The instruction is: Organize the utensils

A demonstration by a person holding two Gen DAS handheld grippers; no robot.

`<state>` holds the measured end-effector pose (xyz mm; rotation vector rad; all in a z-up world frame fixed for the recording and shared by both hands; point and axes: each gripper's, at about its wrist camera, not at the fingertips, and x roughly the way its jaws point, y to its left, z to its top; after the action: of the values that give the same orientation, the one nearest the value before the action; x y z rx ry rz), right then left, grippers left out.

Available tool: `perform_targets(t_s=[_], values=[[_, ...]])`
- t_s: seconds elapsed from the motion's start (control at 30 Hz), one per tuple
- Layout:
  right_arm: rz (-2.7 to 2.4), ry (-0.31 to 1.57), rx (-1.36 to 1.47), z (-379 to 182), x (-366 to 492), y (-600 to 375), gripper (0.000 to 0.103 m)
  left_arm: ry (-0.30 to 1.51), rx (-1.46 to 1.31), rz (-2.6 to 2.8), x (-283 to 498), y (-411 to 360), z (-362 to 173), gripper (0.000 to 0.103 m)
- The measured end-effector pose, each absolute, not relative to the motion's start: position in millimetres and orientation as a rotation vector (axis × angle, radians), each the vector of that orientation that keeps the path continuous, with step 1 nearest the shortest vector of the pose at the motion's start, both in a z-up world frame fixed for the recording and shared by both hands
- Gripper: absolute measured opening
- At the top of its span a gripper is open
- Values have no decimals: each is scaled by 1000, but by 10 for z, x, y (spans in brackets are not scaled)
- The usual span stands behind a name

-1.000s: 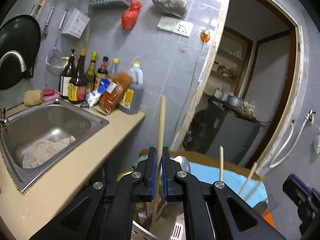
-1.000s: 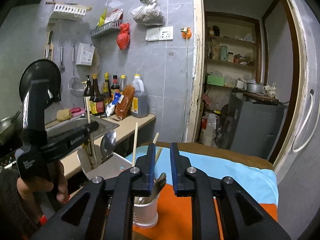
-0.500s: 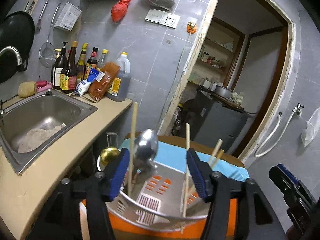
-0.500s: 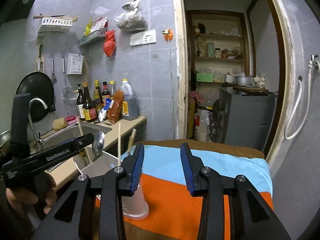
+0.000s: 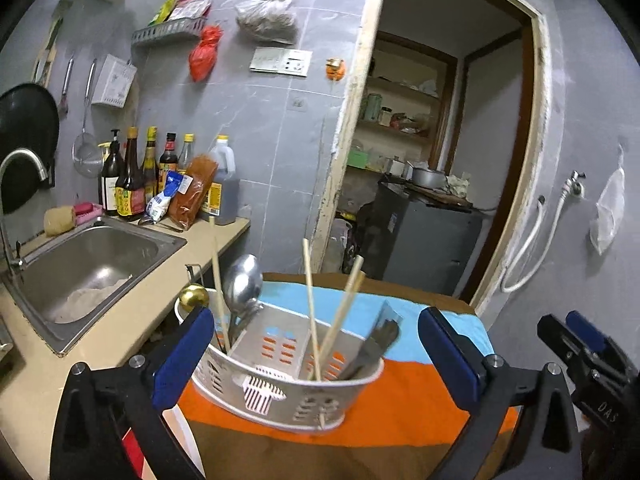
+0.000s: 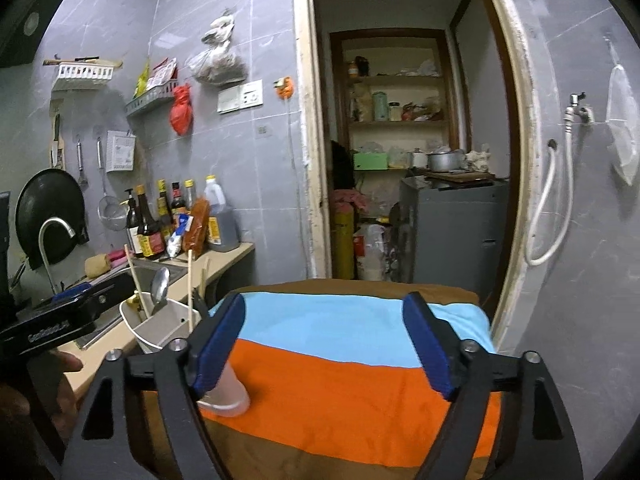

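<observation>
A white slotted utensil holder [image 5: 280, 384] stands on the striped cloth [image 5: 380, 412]. It holds wooden chopsticks [image 5: 310, 304], a steel spoon [image 5: 242, 280] and dark-handled utensils [image 5: 376, 344]. My left gripper [image 5: 316, 344] is open wide and empty, just before the holder. My right gripper [image 6: 324, 336] is open wide and empty over the cloth [image 6: 340, 380]; the holder [image 6: 164, 328] is to its left, partly hidden by the left finger. The right gripper also shows at the right edge of the left wrist view [image 5: 584, 352].
A steel sink [image 5: 80, 268] with a tap [image 5: 20, 168] is set in the counter at left. Sauce bottles [image 5: 136, 176] and packets stand against the tiled wall. A doorway [image 6: 400, 160] at the back opens onto shelves and a grey cabinet [image 6: 452, 224].
My left gripper let go of a wooden chopstick into the holder, opened wide and drew back. My right gripper opened wide and moved right, away from the holder.
</observation>
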<state>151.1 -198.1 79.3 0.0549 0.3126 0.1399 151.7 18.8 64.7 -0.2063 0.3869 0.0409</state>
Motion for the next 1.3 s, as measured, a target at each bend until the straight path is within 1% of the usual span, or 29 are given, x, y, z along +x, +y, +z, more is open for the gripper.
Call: perform_targets(t_s=[0.03, 0.17, 0.23, 0.73, 1.0, 1.3], values=[[132, 311, 56, 803, 1479, -2029, 89, 391, -199, 41, 1484, 150, 649, 103], [109, 300, 55, 819, 1327, -2228, 94, 403, -191, 47, 1366, 40, 636, 103], [101, 301, 56, 812, 1257, -2317, 102, 408, -189, 55, 1300, 1, 618, 103], [128, 339, 76, 670, 831, -2627, 102, 438, -124, 123, 706, -216, 523, 103], [124, 324, 89, 658, 551, -2602, 102, 410, -107, 124, 405, -144, 558, 103], [62, 327, 87, 632, 195, -2441, 102, 401, -94, 57, 182, 107, 532, 103]])
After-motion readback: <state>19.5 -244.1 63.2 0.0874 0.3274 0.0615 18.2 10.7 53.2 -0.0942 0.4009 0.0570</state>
